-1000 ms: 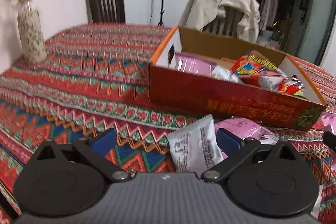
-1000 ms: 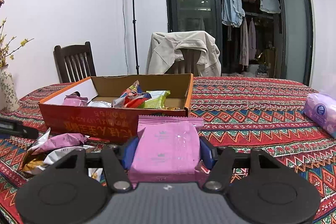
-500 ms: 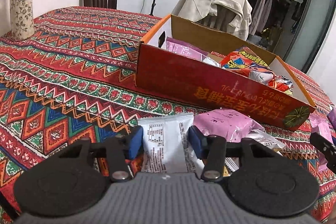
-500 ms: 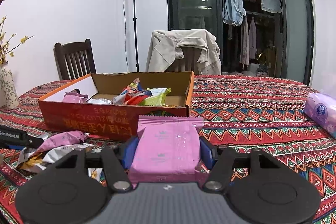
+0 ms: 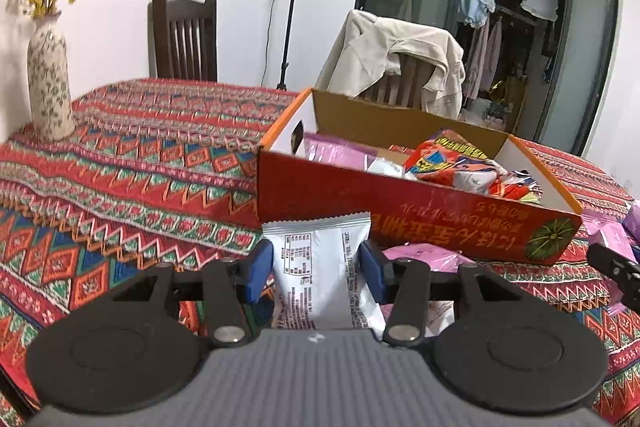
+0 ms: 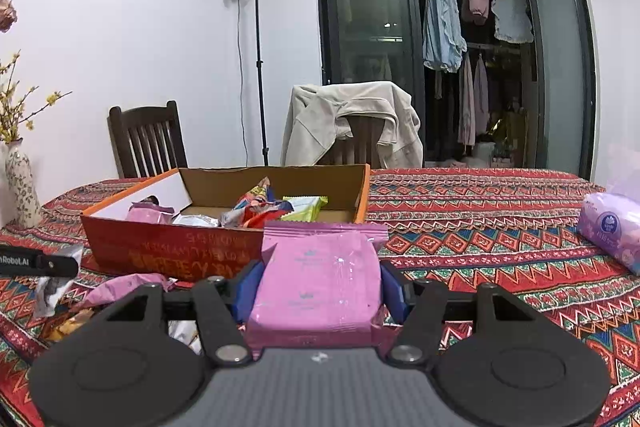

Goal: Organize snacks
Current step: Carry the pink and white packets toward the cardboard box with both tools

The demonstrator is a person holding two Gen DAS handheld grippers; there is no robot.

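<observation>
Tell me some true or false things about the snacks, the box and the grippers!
1. The left gripper holds a white snack packet. True.
2. The right gripper is empty. False: it is shut on a pink snack packet.
3. The cardboard box already has snacks inside. True.
4. The vase stands inside the box. False: it stands on the tablecloth, away from the box.
5. A jacket hangs over a chair behind the table. True.

Table [image 6: 480, 227] with a red patterned cloth. On it: open cardboard box [image 6: 168, 255] of snacks centre-left, floral vase [image 5: 50, 87] far left, purple tissue pack [image 6: 612, 231] right, loose pink and silver wrappers [image 6: 120, 287] near-left, just before the box.
</observation>
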